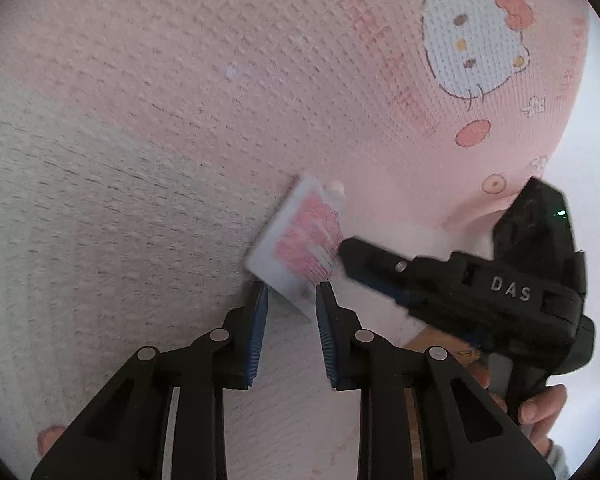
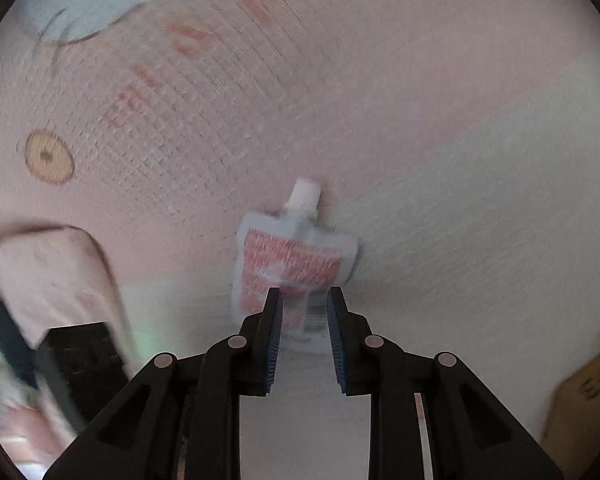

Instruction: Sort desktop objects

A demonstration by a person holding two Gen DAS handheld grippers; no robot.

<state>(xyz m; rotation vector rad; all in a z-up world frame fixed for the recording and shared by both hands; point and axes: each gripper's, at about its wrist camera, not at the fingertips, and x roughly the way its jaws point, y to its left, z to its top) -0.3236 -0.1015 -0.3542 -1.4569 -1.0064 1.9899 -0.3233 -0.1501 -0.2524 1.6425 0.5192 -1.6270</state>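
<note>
Right gripper [image 2: 303, 294] jaws narrow, astride the pouch [image 2: 294, 264]; grip unclear. Left gripper [image 1: 291, 290] part-open, empty. Sorting barely begun.

Soft, even daylight, no hard shadows. Fisheye bending and dark vignette ring both views. Motion blur smears the right wrist view; the left is sharper, washed out white at its right edge.

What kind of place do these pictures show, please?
Probably a home desk or table. A pink cartoon-print cloth covers it, a small white spouted pouch with red print lies on it, and a cardboard box sits at the edge. Little else is visible.
</note>
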